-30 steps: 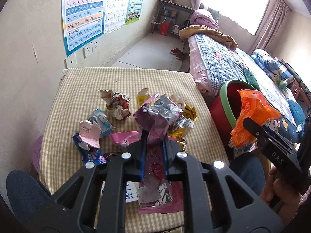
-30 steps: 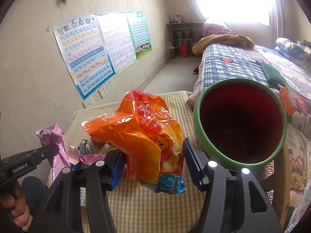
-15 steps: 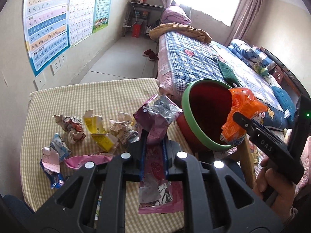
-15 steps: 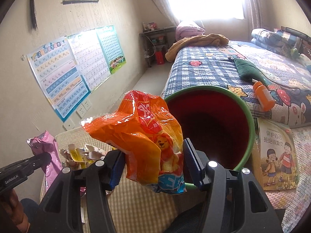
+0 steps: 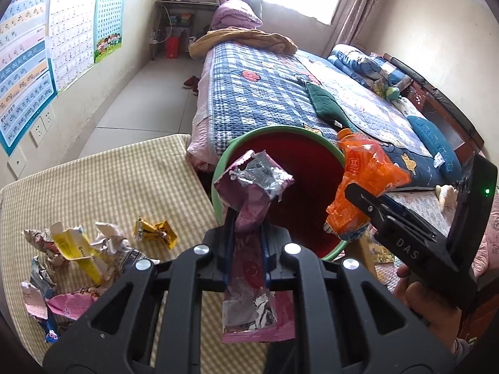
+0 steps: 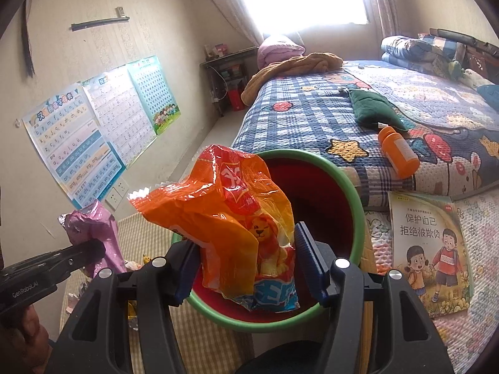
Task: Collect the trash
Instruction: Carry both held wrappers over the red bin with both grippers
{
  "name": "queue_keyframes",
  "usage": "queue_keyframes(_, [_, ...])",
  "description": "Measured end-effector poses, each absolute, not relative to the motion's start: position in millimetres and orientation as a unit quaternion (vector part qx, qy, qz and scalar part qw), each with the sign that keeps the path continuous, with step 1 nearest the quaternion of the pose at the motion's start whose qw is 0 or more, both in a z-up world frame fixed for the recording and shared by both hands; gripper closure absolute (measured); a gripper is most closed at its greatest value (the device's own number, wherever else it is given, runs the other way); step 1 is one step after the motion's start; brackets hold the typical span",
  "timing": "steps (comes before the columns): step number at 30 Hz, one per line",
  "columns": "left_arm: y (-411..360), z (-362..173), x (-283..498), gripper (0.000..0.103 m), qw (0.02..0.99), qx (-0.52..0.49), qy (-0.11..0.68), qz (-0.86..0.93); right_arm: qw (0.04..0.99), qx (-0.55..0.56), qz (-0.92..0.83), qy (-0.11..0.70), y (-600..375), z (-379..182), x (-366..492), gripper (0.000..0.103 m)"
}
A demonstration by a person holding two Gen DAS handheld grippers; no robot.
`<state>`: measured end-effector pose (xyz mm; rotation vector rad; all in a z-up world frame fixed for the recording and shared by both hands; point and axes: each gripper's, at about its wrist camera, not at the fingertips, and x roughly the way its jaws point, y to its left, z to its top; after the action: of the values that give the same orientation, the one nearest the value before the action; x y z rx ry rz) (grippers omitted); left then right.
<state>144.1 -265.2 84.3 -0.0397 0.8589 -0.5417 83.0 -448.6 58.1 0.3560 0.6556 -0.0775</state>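
My left gripper (image 5: 247, 218) is shut on a pink foil wrapper (image 5: 254, 184) and holds it over the near rim of the red bin with a green rim (image 5: 274, 131). My right gripper (image 6: 246, 249) is shut on an orange snack bag (image 6: 230, 215) and holds it above the same bin (image 6: 349, 184). In the left wrist view the orange bag (image 5: 365, 174) hangs at the bin's right edge. In the right wrist view the pink wrapper (image 6: 93, 227) shows at the left.
Several crumpled wrappers (image 5: 84, 249) lie on the checked table (image 5: 109, 174) at the left. A bed (image 5: 280, 93) with a plaid quilt stands behind the bin. An orange bottle (image 6: 399, 152) and a picture book (image 6: 430, 249) lie on the bed.
Both grippers have swung right, away from the table's trash pile, and now hold their wrappers over the bin. Both stay shut on their loads.
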Motion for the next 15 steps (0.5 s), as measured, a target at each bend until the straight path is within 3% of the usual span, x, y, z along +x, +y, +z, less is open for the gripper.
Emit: queue_keyframes(15, [-323, 71, 190, 0.089, 0.864, -0.003, 0.420, -0.278, 0.924, 0.212, -0.039, 0.316, -495, 47, 111, 0.045])
